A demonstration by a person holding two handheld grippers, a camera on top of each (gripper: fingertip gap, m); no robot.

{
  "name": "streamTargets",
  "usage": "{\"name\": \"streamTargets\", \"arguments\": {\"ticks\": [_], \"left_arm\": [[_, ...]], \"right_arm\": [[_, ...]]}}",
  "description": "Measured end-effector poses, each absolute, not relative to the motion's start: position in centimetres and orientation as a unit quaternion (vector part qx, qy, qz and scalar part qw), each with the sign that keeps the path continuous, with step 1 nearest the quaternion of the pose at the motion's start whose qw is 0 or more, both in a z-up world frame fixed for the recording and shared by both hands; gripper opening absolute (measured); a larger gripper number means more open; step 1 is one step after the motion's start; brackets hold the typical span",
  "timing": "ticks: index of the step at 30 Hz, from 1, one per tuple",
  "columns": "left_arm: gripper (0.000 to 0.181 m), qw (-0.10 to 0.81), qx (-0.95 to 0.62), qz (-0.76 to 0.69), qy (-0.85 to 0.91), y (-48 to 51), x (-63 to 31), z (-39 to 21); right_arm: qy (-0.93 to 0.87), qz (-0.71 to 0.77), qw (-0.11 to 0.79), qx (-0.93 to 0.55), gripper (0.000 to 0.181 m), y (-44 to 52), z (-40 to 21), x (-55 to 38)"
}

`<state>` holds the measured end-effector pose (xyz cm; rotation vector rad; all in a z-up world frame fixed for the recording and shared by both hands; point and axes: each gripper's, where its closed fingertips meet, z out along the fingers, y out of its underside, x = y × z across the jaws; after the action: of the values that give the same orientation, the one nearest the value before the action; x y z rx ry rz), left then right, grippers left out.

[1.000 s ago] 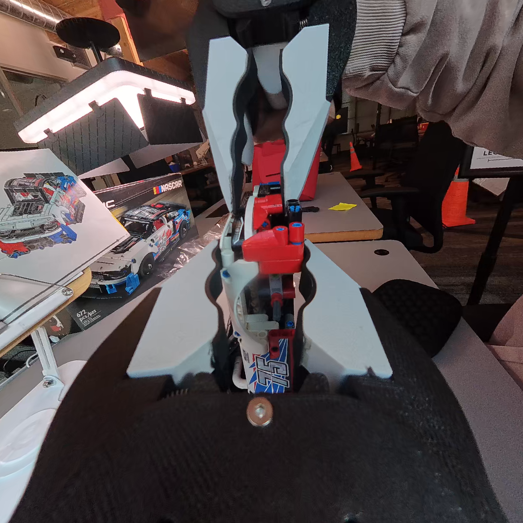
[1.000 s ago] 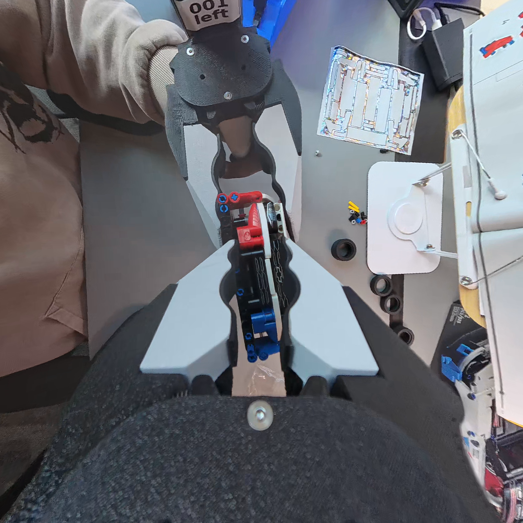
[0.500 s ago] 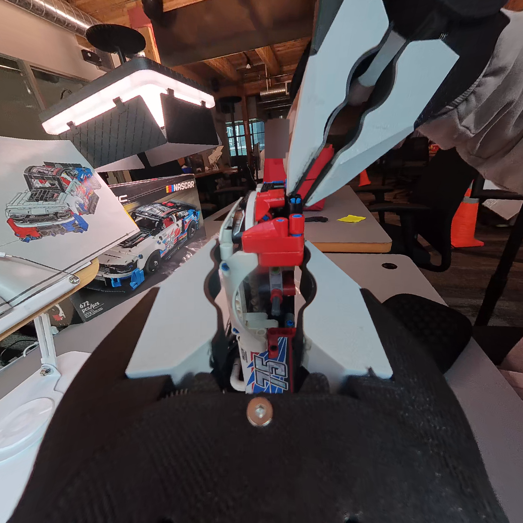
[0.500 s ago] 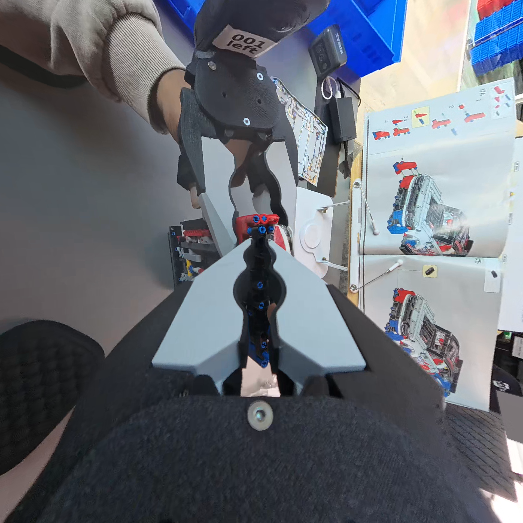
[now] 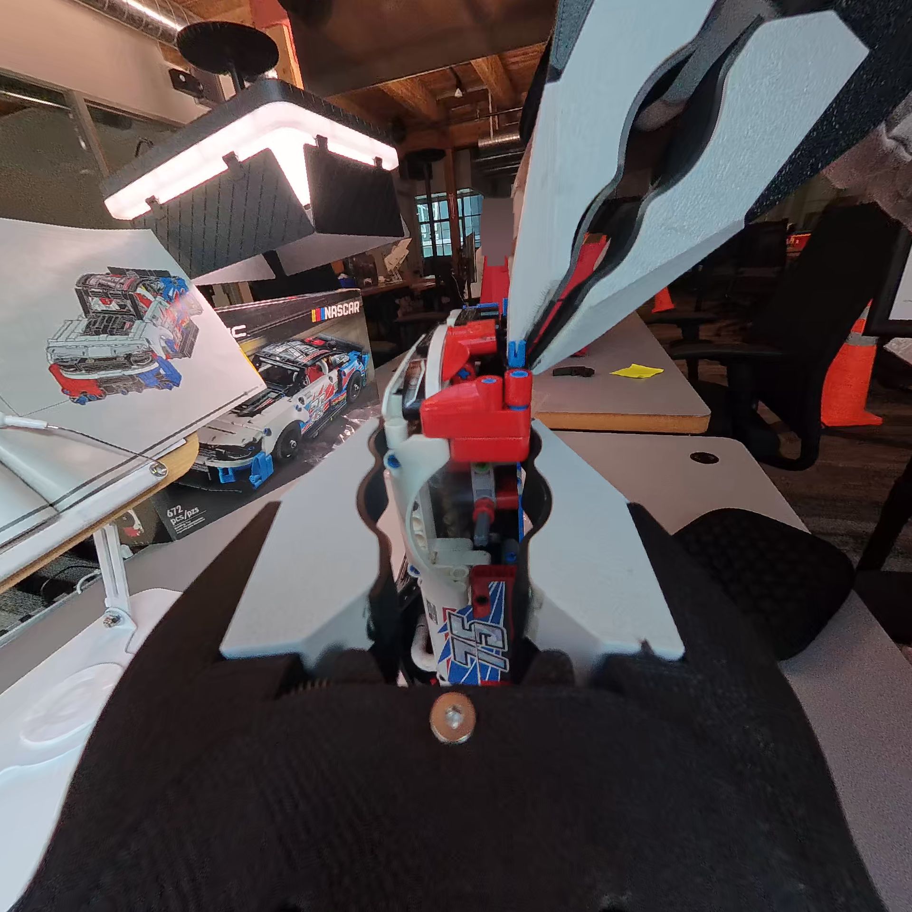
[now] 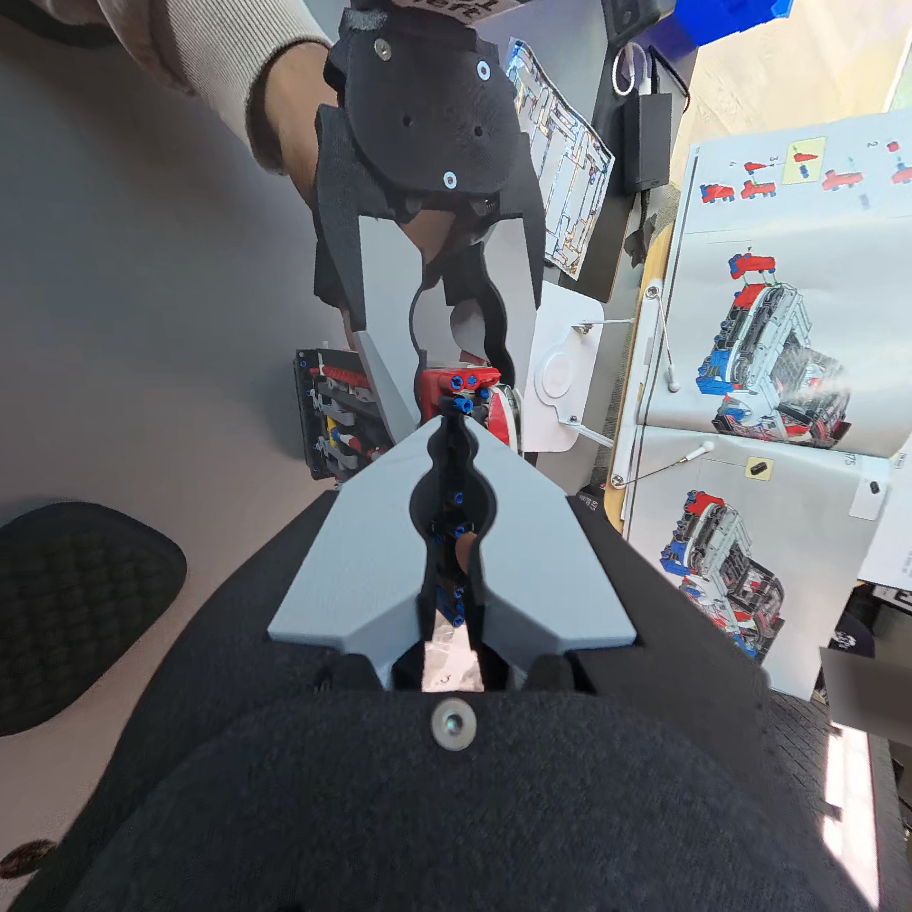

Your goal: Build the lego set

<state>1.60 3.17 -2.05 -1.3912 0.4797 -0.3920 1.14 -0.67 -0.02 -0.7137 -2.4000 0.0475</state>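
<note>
Left tongs (image 5: 456,444) are closed on the white-red car section (image 5: 459,493); right tongs (image 6: 451,424) are clamped on a black beam assembly (image 6: 451,508), possibly joined. Instruction booklet (image 6: 770,395), box (image 5: 296,395) and chassis (image 6: 335,414) are partly hidden on the table (image 6: 123,296).

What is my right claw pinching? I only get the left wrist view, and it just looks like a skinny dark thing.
Observer: The right claw is shut on a black beam dotted with blue pins.
Operator: Is anything under the car section in my left claw?
Observer: Yes, a black chassis section lies on the grey table, partly hidden by that claw.
Operator: Where are the stickers?
Observer: A sticker sheet lies farther back on the table.
</note>
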Motion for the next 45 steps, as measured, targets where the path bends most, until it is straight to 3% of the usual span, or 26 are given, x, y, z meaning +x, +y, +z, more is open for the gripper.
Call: {"name": "streamTargets", "arguments": {"ticks": [1, 12, 15, 17, 22, 27, 31, 45], "left_arm": [[0.052, 0.723, -0.63, -0.18, 0.218, 3.2, 1.6, -2.1], [0.051, 0.722, -0.635, -0.171, 0.214, 3.2, 1.5, -2.1], [0.052, 0.716, -0.643, -0.174, 0.207, 3.4, 1.2, -2.1], [0.052, 0.715, -0.643, -0.174, 0.212, 3.4, 1.3, -2.1], [0.053, 0.719, -0.639, -0.181, 0.206, 3.4, 1.4, -2.0], [0.055, 0.722, -0.636, -0.175, 0.209, 3.7, 1.2, -2.5], [0.061, 0.718, -0.64, -0.179, 0.208, 3.8, 1.0, -2.8], [0.057, 0.722, -0.644, -0.156, 0.199, 4.1, 0.6, -2.9]], "right_arm": [[-0.912, 0.016, 0.304, -0.274, 0.0, -0.7, 0.0, 1.1], [-0.923, -0.004, 0.259, -0.283, 0.0, -0.8, -0.1, 1.1], [-0.912, -0.014, 0.3, -0.278, 0.0, -0.5, 0.1, 0.8], [-0.909, -0.018, 0.329, -0.255, 0.014, -0.6, 0.0, 1.2], [-0.878, 0.026, 0.424, -0.222, 0.02, -0.9, -0.3, 1.3], [-0.826, 0.008, 0.532, -0.184, 0.013, -0.3, 0.0, 0.3], [-0.789, -0.001, 0.584, -0.189, 0.021, -0.1, -0.2, -0.2], [-0.739, -0.061, 0.647, -0.174, 0.032, 0.0, -0.1, -0.2]]}}
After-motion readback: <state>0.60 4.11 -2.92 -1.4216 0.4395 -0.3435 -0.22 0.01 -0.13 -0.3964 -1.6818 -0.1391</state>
